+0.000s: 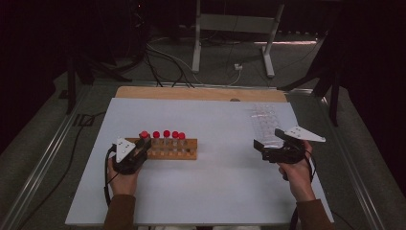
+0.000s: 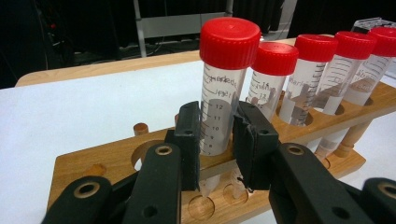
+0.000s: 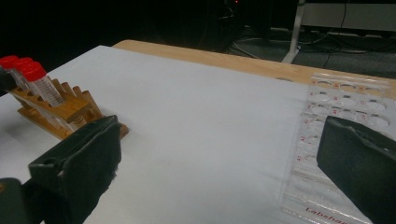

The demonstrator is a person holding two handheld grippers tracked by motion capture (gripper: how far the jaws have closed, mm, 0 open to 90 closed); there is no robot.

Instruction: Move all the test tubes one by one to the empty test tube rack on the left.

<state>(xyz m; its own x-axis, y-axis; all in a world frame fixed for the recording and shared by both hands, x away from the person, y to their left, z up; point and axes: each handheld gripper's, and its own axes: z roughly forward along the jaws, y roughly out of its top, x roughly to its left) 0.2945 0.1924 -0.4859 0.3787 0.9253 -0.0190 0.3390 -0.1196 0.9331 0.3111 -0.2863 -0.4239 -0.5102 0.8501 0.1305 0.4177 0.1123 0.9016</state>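
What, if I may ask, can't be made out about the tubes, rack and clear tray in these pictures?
- Gripped tube: its tip, in the left gripper view, is behind the left gripper.
- Tube markings: too small in the high view, blurred print in the left gripper view.
- Rack: cut off by the right edge there.
- Clear tray: partly behind the right gripper; its wells look empty, unsure.

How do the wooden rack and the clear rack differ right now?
The wooden rack holds five red-capped tubes; the clear rack has none in its wells. The wooden rack is brown and opaque; the clear rack is see-through plastic with printed labels. The left tongs are shut on a tube at the wooden rack; the right tongs stand open by the clear rack. Both lie on the white table.
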